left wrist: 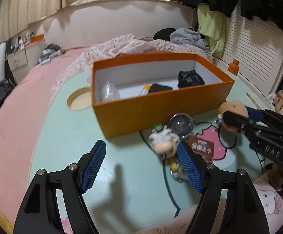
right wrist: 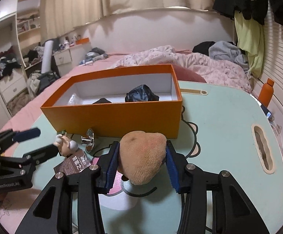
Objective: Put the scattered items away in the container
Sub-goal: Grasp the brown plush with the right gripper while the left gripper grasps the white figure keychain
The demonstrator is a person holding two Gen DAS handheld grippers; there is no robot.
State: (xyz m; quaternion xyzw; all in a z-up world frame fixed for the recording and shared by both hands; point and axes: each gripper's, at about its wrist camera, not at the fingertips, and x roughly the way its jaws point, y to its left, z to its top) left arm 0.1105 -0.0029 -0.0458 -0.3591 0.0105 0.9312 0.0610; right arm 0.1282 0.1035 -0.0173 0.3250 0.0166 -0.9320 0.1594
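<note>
An open orange box stands on the mint-green table. It holds a crumpled black bag, a dark flat item, a yellow tube and some clear plastic. My right gripper is shut on a tan plush toy, both pads pressed into its sides, just in front of the box. My left gripper is open and low over the table. A small white-haired figurine lies just inside its right finger. A shiny round metal piece and a brown card lie beside the figurine.
A yellow clip with a ring lies by my left gripper's right finger. An orange bottle stands at the table's far right edge. The table has oval cut-outs. Behind it are a pink bed and piled clothes.
</note>
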